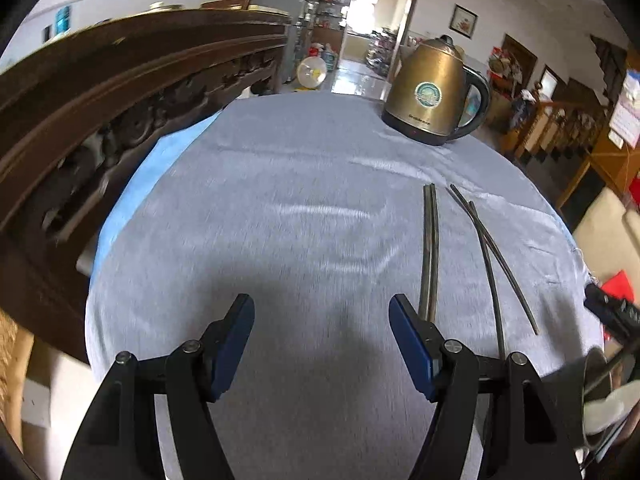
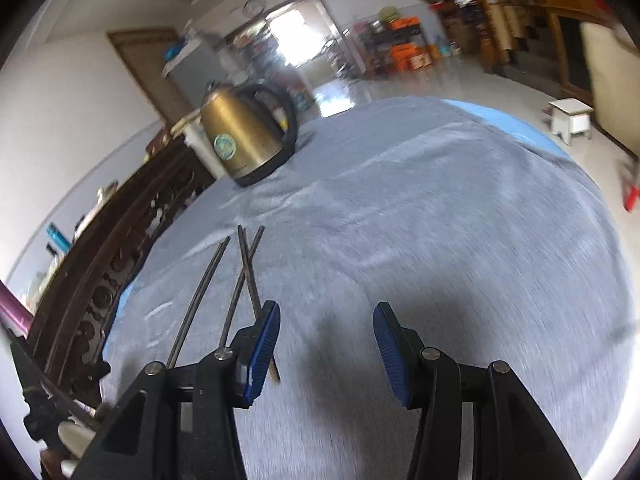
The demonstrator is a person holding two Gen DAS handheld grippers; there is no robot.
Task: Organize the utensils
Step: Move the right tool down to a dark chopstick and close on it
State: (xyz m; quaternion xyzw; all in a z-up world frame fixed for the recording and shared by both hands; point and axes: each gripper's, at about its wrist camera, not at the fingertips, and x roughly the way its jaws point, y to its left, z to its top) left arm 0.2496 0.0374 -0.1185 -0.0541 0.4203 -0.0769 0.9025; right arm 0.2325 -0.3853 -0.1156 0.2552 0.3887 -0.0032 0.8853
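Metal chopsticks (image 1: 430, 252) lengthwise toward kettle (image 1: 434, 92), one pair seemingly crossed

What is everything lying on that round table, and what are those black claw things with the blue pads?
Kettle: one, gold with black base and handle, standing at the table's far edge.
Chopsticks, straight pair: two, dark metal, side by side on the cloth.
Chopsticks, crossed pair: two, dark metal, just beside the first pair.
Tablecloth: one, grey, over a blue layer.
Wooden bench back: one, dark carved, beside the table.
Left gripper: black, blue pads, open, empty.
Right gripper: black, blue pads, open, empty.
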